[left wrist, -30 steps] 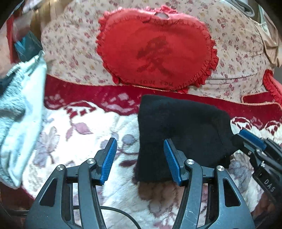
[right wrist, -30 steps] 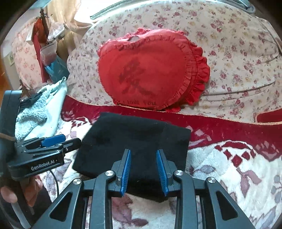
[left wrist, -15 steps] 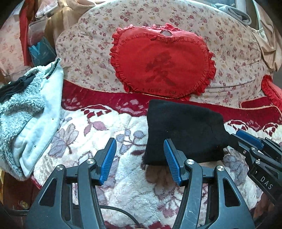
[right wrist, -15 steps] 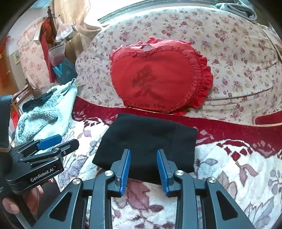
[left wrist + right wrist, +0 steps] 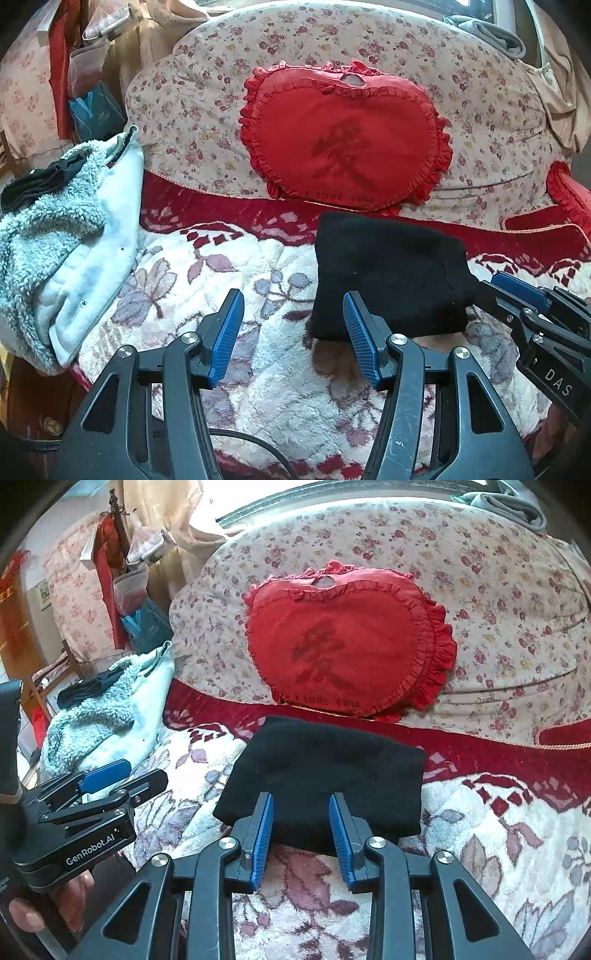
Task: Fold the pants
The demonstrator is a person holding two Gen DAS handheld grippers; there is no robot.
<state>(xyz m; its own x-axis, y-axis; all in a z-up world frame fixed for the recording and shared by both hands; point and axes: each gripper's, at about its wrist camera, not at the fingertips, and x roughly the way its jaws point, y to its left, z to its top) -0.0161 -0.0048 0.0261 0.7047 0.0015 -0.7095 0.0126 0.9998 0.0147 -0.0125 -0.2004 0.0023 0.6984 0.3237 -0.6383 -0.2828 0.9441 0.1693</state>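
Note:
The black pants [image 5: 388, 273] lie folded into a compact rectangle on the floral blanket [image 5: 280, 369], below the red heart pillow. They also show in the right wrist view [image 5: 328, 771]. My left gripper [image 5: 293, 332] is open and empty, held above the blanket just left of the pants' near left corner. My right gripper [image 5: 301, 834] is open and empty, held just short of the pants' near edge. The right gripper shows at the right of the left wrist view [image 5: 517, 295], and the left gripper at the left of the right wrist view [image 5: 107, 775].
A red heart pillow [image 5: 343, 136] leans on a floral cushion [image 5: 192, 122] behind the pants. A pale fleece garment [image 5: 70, 236] lies heaped at the bed's left edge. Bags and clutter [image 5: 129, 590] stand beyond it at far left.
Both grippers have pulled back and up from the folded pants, so more of the bed and pillow shows. The pants lie still. The jaws stay open.

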